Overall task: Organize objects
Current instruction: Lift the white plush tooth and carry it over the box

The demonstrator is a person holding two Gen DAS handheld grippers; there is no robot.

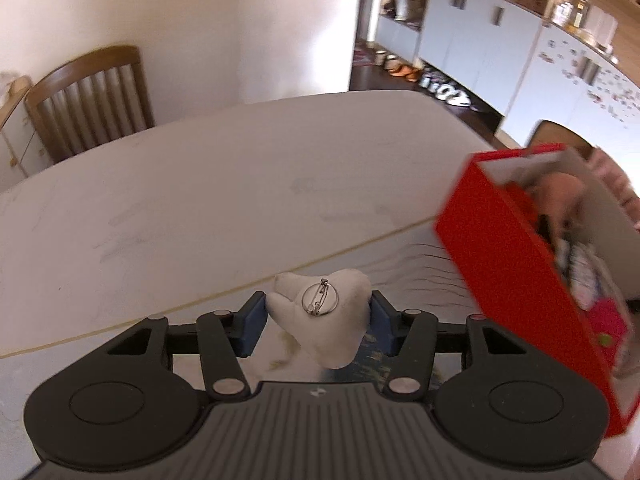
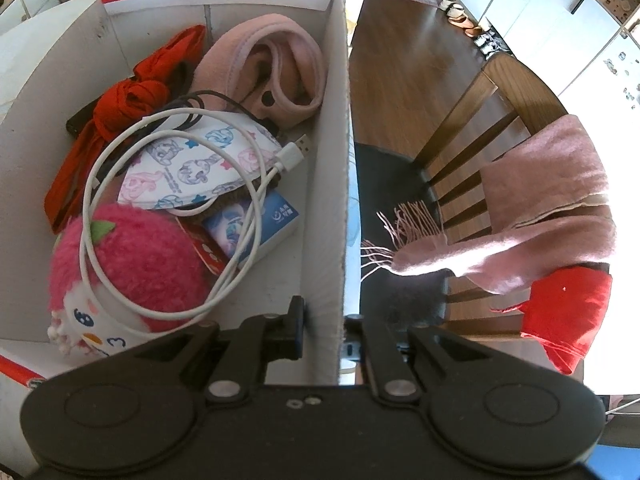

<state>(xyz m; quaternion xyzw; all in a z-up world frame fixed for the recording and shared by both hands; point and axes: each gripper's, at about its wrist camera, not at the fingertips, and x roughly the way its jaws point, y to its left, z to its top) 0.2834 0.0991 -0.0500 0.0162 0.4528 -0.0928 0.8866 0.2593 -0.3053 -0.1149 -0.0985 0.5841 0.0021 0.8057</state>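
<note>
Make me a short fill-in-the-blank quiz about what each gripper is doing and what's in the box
1. The left gripper holds a white plush tooth with a metal ____ on its back.
2. The right gripper is clamped on the box's ____.
3. A white ____ lies coiled over the pink plush toy.

Missing words: pin; wall; cable

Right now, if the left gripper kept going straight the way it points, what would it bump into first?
Probably the white table. The left gripper, shut on a white heart-shaped brooch, points down at bare tabletop. The red box stands off to its right, though depth is hard to judge.
</note>
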